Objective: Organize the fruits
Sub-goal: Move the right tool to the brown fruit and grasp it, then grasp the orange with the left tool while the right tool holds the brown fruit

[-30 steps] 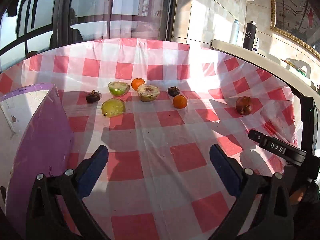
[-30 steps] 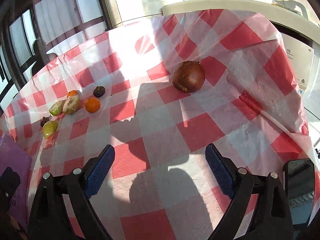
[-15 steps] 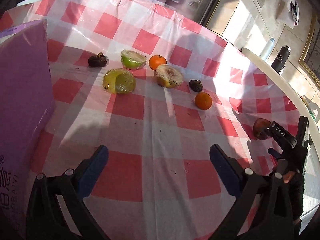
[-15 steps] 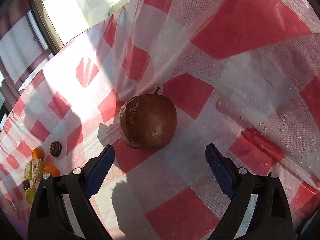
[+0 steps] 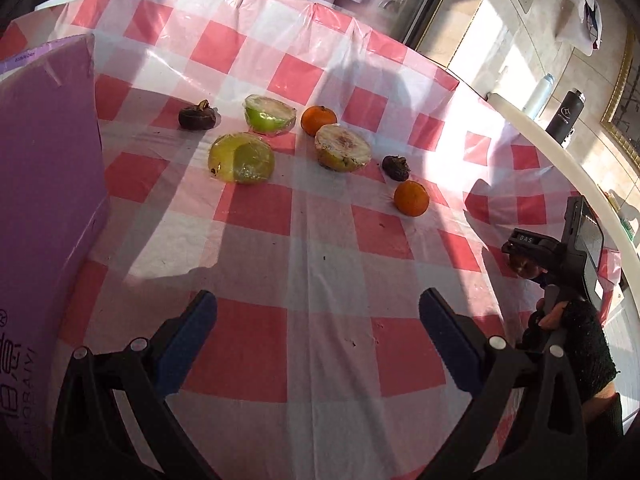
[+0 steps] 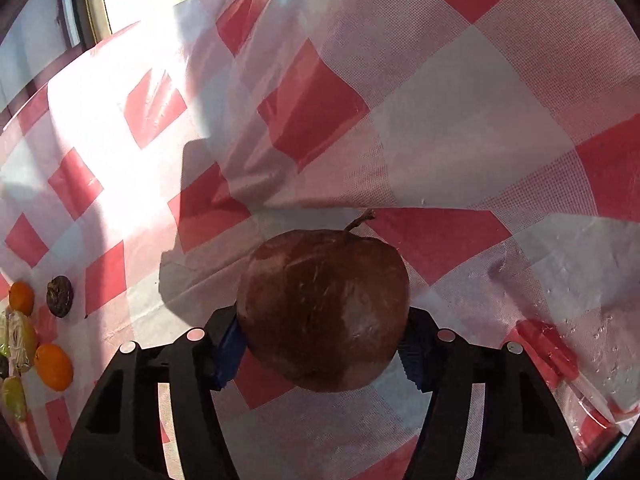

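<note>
Now my right gripper [image 6: 322, 344] has closed its blue pads onto both sides of the brown apple [image 6: 324, 312], which half a second ago sat free ahead of wide jaws at the tablecloth's [image 5: 320, 264] right edge. My left gripper [image 5: 316, 320] stays spread wide and empty, near me; the other fruit, including an orange [image 5: 411, 198], lies farther off.

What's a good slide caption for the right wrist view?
Right gripper closed on a brown apple over the checkered tablecloth.
</note>
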Available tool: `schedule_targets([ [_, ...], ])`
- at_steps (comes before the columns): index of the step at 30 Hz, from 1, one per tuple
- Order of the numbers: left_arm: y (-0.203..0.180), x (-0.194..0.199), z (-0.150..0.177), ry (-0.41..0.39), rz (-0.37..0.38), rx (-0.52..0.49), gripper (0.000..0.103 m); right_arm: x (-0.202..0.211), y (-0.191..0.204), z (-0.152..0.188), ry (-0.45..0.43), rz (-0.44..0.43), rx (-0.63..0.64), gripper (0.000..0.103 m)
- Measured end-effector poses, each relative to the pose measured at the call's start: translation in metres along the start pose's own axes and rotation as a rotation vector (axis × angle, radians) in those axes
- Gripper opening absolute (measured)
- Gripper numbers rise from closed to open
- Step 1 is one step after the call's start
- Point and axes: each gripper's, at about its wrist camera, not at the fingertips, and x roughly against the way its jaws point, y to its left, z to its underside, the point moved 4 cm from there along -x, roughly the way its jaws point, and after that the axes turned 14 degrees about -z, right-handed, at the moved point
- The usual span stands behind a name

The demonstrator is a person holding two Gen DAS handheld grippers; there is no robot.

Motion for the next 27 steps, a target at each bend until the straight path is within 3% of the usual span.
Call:
schedule_targets([
  [11, -0.002, -0.001, 0.001, 0.009, 0.009, -0.014, 0.101, 0.071, 0.017, 0.056, -0.151, -0.385, -0.039, 0.062],
  [16, -0.018, -0.002, 0.007, 0.053, 0.036, -0.104, 0.101, 0.072, 0.011, 0.057, -0.145, -0.444, -0.077, 0.062],
  [20, -0.051, -0.012, -0.004, 0.002, -0.04, -0.216, 0.101, 0.062, 0.023, 0.042, -0.168, -0.477, -0.074, 0.062],
  [25, -0.106, -0.06, -0.031, 0.027, -0.089, -0.308, 0.1, 0.062, 0.025, 0.041, -0.172, -0.505, -0.068, 0.062],
  [27, -0.122, -0.079, -0.045, 0.051, -0.081, -0.3, 0.092, 0.061, 0.026, 0.041, -0.172, -0.515, -0.067, 0.062],
])
